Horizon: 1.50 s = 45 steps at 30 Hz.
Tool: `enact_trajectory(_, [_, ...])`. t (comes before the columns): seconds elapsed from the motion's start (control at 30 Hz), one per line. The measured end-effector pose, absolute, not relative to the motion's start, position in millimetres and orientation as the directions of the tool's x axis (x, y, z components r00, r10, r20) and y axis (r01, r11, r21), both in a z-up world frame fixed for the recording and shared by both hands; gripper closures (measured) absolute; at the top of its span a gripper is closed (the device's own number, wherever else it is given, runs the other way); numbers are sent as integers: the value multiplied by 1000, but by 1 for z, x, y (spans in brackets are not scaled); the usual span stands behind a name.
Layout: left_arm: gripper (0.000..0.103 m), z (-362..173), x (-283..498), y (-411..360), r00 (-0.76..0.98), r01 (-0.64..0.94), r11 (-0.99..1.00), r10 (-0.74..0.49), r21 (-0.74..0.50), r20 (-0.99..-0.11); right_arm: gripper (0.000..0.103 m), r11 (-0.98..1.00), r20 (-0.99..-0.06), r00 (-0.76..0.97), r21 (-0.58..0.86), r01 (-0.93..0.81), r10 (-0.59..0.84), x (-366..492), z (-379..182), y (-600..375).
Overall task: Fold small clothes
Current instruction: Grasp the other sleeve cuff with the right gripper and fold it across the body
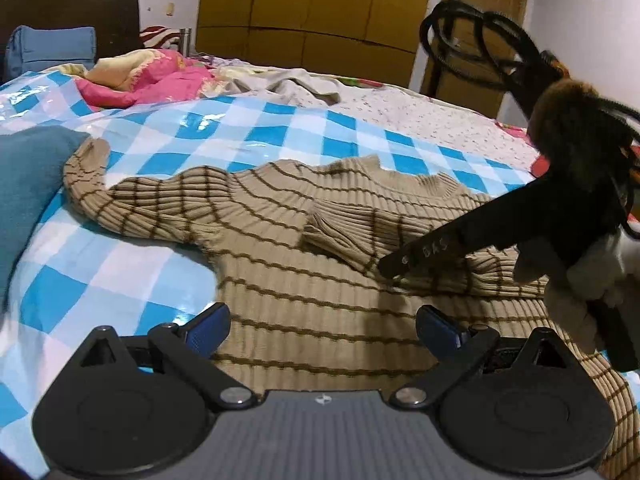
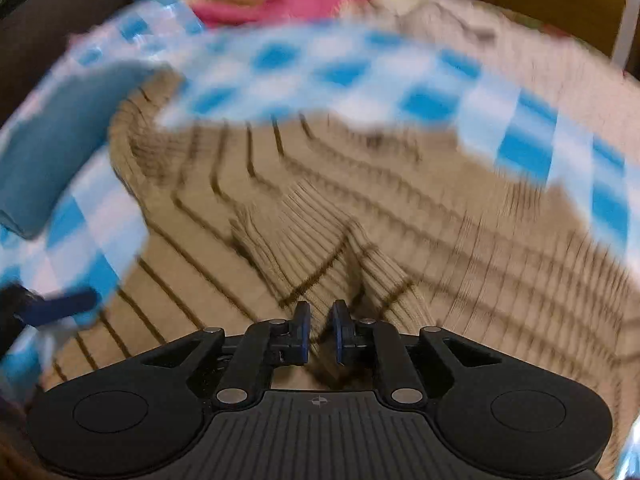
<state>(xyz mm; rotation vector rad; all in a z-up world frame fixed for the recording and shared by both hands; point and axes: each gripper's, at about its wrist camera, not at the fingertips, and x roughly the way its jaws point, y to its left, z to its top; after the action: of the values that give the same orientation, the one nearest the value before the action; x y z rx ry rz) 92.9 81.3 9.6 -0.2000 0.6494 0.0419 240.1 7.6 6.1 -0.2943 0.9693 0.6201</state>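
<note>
right wrist view is showing the right gripper (image 2: 321, 330) pinching the sweater (image 2: 360, 220) sleeve mid-fold, left gripper (image 1: 320, 330) spread, next needing laying flat.

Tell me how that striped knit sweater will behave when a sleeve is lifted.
The striped sweater will probably drape limply: its folded sleeve already slumps in soft creases. The ribbed knit looks stretchy, so it may sag. On the glossy checked sheet it could slide.

Right wrist view is smeared with motion blur, so the striped sweater (image 2: 360, 208) and checkered sheet (image 2: 344, 68) lose their edges. In the left wrist view, the sweater's hem runs under the left gripper (image 1: 320, 328) and off the bottom edge.
</note>
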Motion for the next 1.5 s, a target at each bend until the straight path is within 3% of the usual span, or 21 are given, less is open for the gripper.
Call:
enact_trajectory(0.3, [0, 23, 83, 126, 831, -287, 941, 151, -181, -536, 88, 676, -757, 408, 59, -735, 510, 236, 76, 98])
enact_trajectory(0.53, [0, 22, 77, 159, 808, -456, 881, 352, -124, -473, 85, 611, -759, 293, 170, -773, 582, 276, 67, 232])
enact_trajectory(0.7, [0, 13, 80, 179, 786, -502, 848, 364, -172, -500, 73, 597, -762, 256, 205, -776, 595, 295, 55, 295])
enact_trajectory(0.83, [0, 7, 84, 185, 776, -511, 838, 354, -191, -522, 72, 605, -787, 235, 209, -768, 570, 308, 36, 336])
enact_trajectory(0.93, [0, 6, 83, 186, 774, -515, 834, 353, -198, -525, 73, 642, -828, 282, 118, -758, 485, 309, 21, 355])
enact_trajectory(1.03, [0, 6, 85, 184, 774, -510, 840, 355, -183, -524, 94, 671, -834, 329, 66, -738, 444, 308, 16, 350])
enact_trajectory(1.23, [0, 9, 83, 174, 790, -490, 858, 364, -151, -493, 97, 696, -740, 394, 138, -705, 545, 297, 70, 286])
enact_trajectory(1.5, [0, 28, 77, 137, 871, -351, 925, 264, -148, -414, 97, 791, -529, 590, 364, -492, 610, 251, 146, 85])
